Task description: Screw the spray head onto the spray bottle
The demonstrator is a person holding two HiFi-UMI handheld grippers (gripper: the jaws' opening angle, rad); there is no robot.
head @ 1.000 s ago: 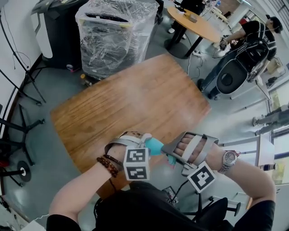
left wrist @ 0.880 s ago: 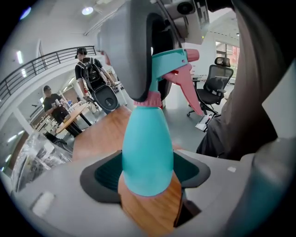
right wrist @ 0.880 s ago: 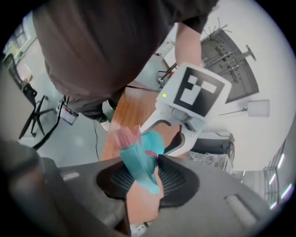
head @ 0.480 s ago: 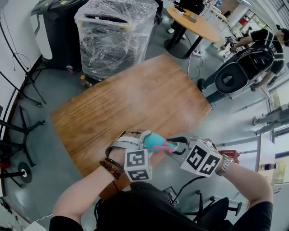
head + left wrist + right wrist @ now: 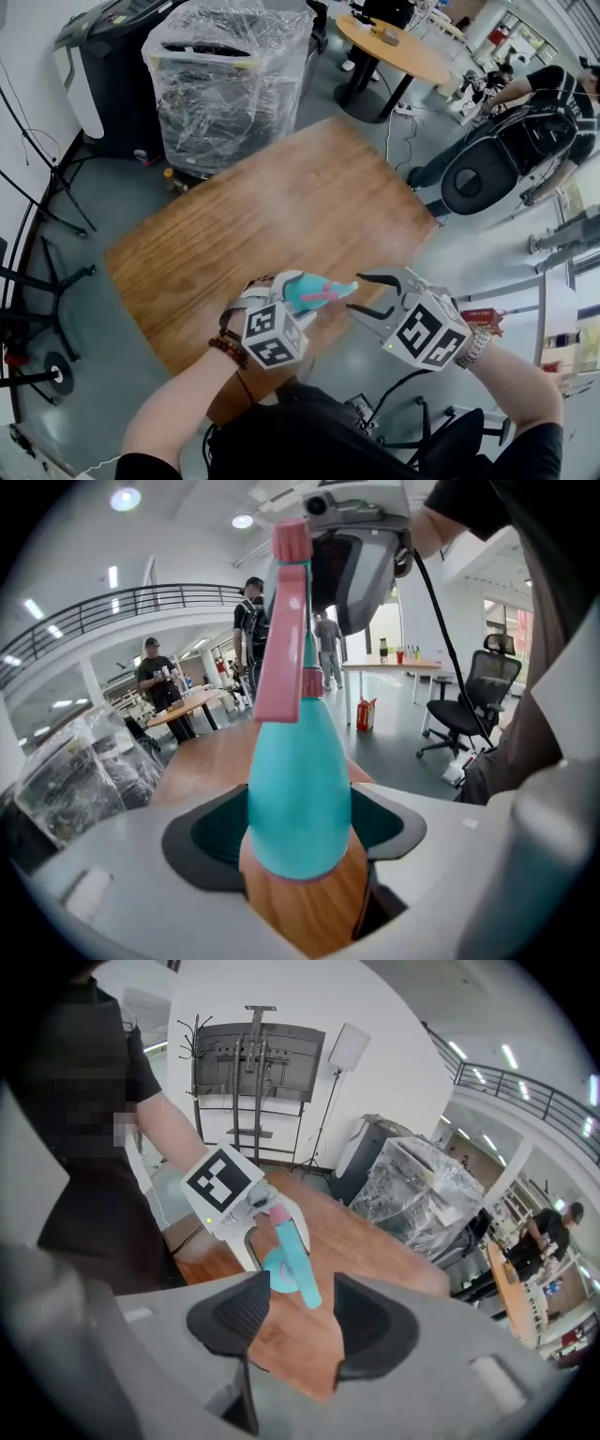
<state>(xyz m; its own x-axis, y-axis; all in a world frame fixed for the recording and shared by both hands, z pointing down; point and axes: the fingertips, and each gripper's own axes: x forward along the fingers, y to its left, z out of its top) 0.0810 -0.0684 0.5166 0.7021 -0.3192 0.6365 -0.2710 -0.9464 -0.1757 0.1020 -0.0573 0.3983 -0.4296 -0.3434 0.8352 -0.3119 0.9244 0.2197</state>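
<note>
From the head view, we saw the left gripper (image 5: pixel 281 298) clamped on the teal spray bottle (image 5: pixel 305 292) above the desk's (image 5: pixel 281 206) near edge. The right gripper (image 5: pixel 370 298) hung just beside the spray head (image 5: pixel 336 289), past that edge. The left gripper view alone showed the head sitting on the bottle's neck. In the right gripper view, the jaws had just been opening, with nothing between them.
</note>
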